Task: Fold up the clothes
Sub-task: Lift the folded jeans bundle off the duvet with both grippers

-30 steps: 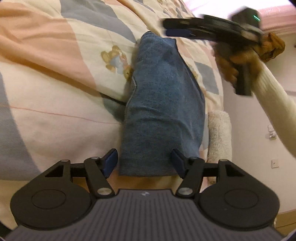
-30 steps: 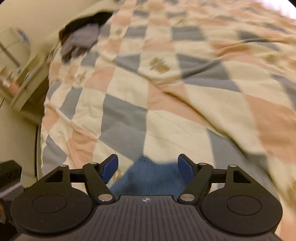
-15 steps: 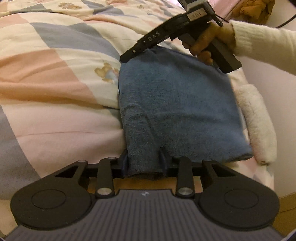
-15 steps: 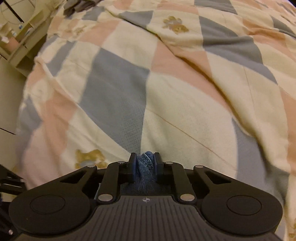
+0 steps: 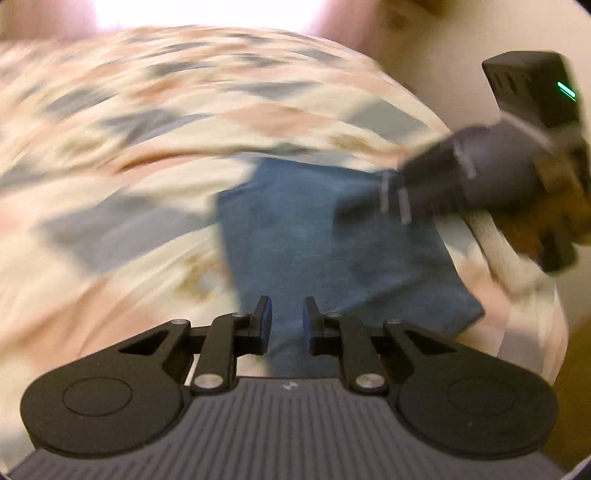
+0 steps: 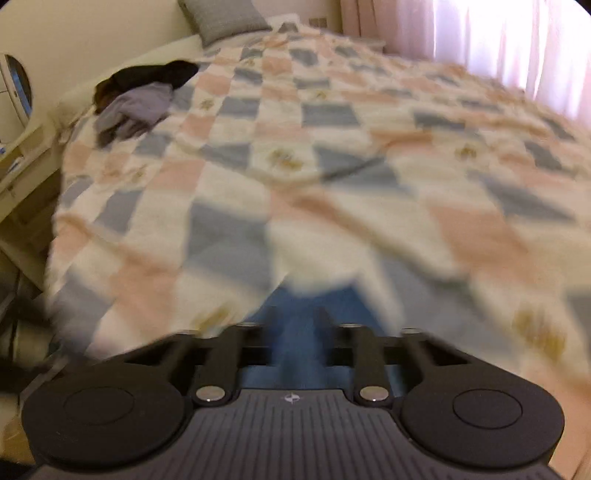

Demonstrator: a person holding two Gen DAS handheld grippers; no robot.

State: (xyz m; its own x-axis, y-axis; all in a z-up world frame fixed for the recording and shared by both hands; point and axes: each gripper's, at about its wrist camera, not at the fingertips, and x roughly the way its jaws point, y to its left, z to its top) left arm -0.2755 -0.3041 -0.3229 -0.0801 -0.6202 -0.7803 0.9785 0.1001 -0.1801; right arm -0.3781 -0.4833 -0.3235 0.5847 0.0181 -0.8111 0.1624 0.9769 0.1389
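**A:** Left wrist view first?

**B:** Heavily blurred. Left gripper low in the middle, jaws standing a narrow gap apart, nothing pinched between the blue pads. Blue folded garment lying flat on the quilt straight ahead of the fingertips, near edge passing under them. Whether pads and cloth touch: cannot tell.

**A:** And the other tool there?

**B:** Right gripper coming in from the upper right, held in a hand, reaching over the far right part of the garment. Too smeared to read its jaws here. Pale fluffy item just beyond the garment's right edge.

**A:** Right wrist view?

**B:** Also blurred. Right gripper with jaws slightly parted, blue cloth showing in the gap and below the fingers. Gripped or merely lying behind: cannot tell. Checked quilt spread wide ahead. Heap of dark and grey clothes far ahead to the left, near the bed's edge. Grey pillow further on, curtain far ahead to the right.
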